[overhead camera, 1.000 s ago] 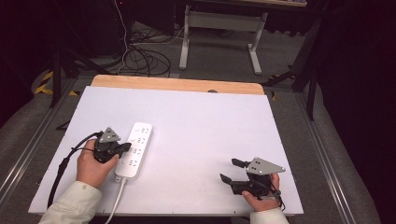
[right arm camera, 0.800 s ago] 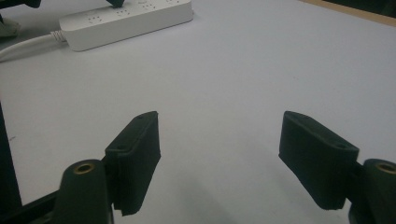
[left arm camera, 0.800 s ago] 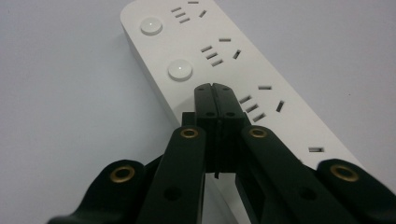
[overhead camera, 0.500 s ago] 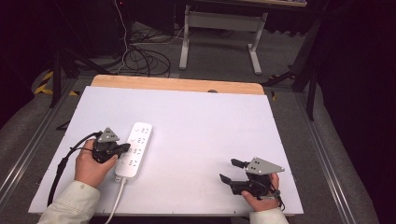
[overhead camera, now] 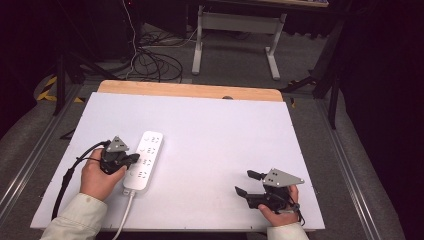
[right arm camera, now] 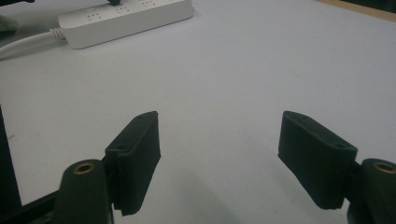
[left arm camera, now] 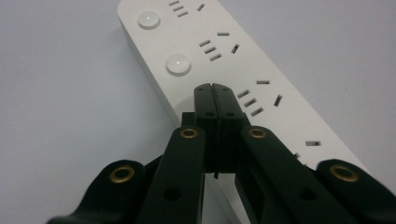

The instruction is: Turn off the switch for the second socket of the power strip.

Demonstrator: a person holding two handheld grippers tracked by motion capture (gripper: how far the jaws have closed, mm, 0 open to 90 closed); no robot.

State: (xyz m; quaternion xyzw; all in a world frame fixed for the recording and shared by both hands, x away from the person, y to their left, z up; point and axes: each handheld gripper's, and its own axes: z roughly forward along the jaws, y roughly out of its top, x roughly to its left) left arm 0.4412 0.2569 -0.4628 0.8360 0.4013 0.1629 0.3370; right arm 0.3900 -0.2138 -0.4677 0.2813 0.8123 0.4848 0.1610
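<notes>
A white power strip (overhead camera: 144, 160) with several sockets and round buttons lies on the white table at the left, its cable running off the near edge. My left gripper (overhead camera: 134, 158) is shut, jaws together with nothing between them, and its tips rest on top of the power strip (left arm camera: 219, 51) near a round button (left arm camera: 179, 64). My right gripper (overhead camera: 246, 183) stands open at the near right, jaws wide apart over bare table and pointing left. Its own view has the open jaws (right arm camera: 219, 158) with the power strip (right arm camera: 126, 18) far off at the top left.
The white table top (overhead camera: 210, 135) has a wooden strip (overhead camera: 190, 91) along its far edge. Beyond it on the floor are cables (overhead camera: 150, 55) and a metal desk frame (overhead camera: 235, 30). Metal rails run along both sides of the table.
</notes>
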